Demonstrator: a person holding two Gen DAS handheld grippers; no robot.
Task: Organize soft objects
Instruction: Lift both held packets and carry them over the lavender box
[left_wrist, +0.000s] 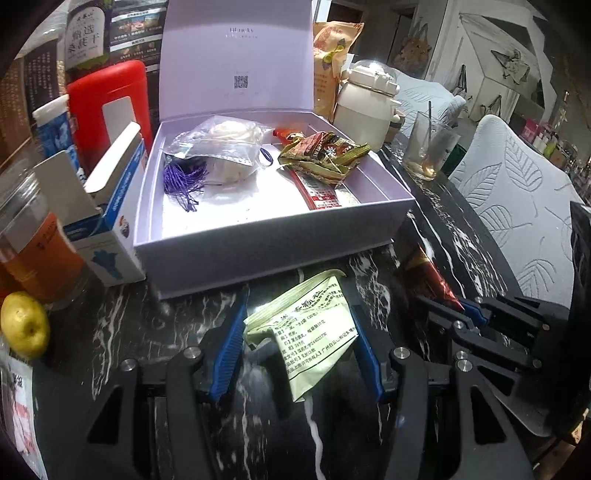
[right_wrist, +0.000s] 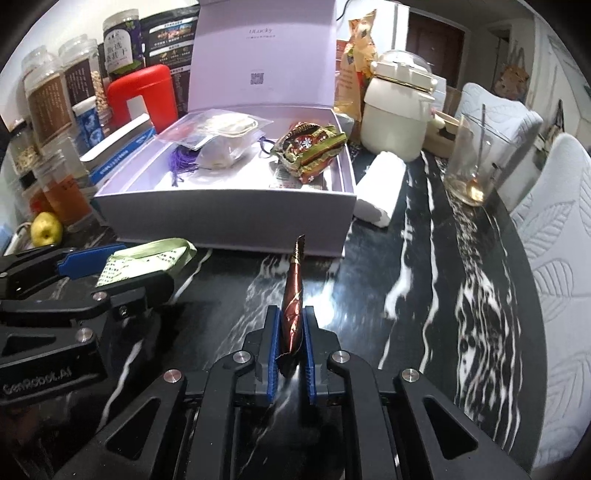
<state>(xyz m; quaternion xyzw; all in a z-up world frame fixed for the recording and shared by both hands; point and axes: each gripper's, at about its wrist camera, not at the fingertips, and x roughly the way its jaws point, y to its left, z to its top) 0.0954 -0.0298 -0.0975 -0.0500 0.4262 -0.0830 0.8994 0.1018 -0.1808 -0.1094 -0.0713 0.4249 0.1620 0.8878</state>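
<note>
We've got both loaded. Left gripper (left_wrist: 299, 332) pinches the green sachet (left_wrist: 306, 332); right gripper (right_wrist: 291, 339) is clamped on the dark red sachet (right_wrist: 293, 295), long axis pointing straight ahead at the lavender box (right_wrist: 229, 218). Box sits just ahead of both, lid up. Black marble bench (right_wrist: 424, 295), cluttered room.
</note>
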